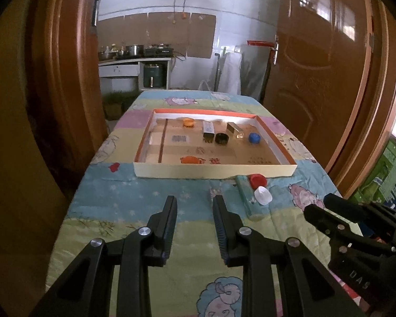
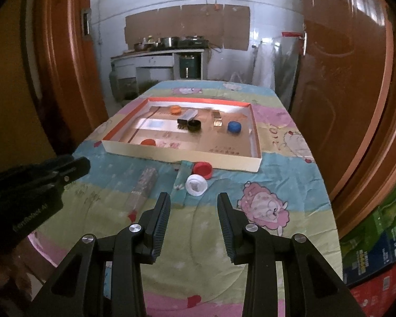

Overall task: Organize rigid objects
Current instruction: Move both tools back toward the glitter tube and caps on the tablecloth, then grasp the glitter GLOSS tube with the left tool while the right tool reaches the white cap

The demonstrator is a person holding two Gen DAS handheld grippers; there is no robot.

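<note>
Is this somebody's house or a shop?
Most likely a house. Past the open wooden door there is a kitchen counter with cooking pots, and the box tray sits on a cartoon-sheep quilt, the kind used at home.

Ahead of your right gripper (image 2: 194, 204) the quilt (image 2: 250, 251) lies bare up to the white cap (image 2: 196, 184) and red cap (image 2: 202, 169), which sit just before the tray's (image 2: 182, 155) near wall. A teal box (image 2: 181, 182) and clear tube (image 2: 142, 187) block the left. Your left gripper (image 1: 195, 208) has open cloth ahead.
</note>
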